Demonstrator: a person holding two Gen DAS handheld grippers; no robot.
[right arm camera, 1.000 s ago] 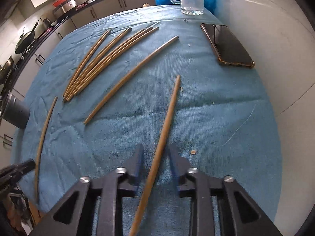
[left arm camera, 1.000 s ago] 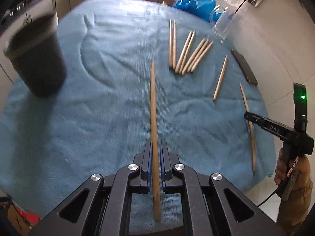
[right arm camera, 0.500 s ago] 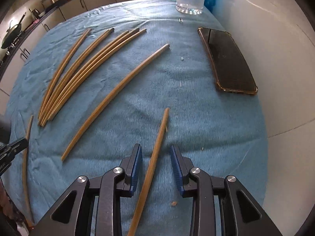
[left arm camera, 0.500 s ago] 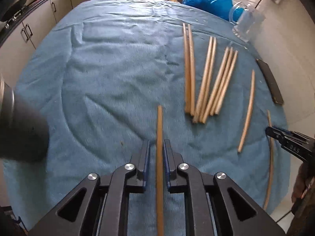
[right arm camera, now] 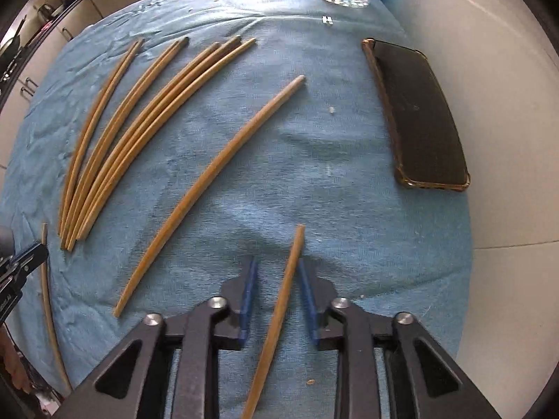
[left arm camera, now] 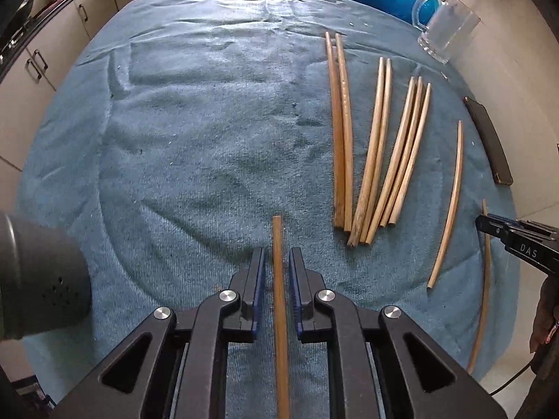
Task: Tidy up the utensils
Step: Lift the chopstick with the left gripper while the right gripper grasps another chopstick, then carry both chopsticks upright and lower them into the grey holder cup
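Straddling a long wooden chopstick (left arm camera: 279, 300), left gripper (left arm camera: 276, 258) jaws are nearly closed with blue pads on either side of the stick; a thin gap shows each side, so pads not pressing it. Stick runs along the jaw axis, its tip poking out past the fingertips toward 12 o'clock, its tail passing back under the gripper body. It lies over the blue terry cloth (left arm camera: 195, 132) that covers the table.

Right gripper (right arm camera: 276, 272) jaws are closing around a second wooden chopstick (right arm camera: 283, 300); this one sits between the pads but tilted, tip leaning toward 1 o'clock close to the right-hand pad, with a clear gap to the left-hand pad. Cannot tell if it touches the right pad.

Loose wooden chopsticks (left arm camera: 377, 146) lie fanned on the cloth at 1 to 2 o'clock of the left gripper, in view of both cameras. One single curved-looking chopstick (right arm camera: 209, 188) lies apart, at 11 o'clock of the right gripper. Dark grey perforated holder cup (left arm camera: 38, 272) sits at 9 o'clock in left wrist view. Black phone in clear case (right arm camera: 419, 115) at 1 o'clock of the right gripper, glass mug (left arm camera: 445, 29) at the far cloth edge
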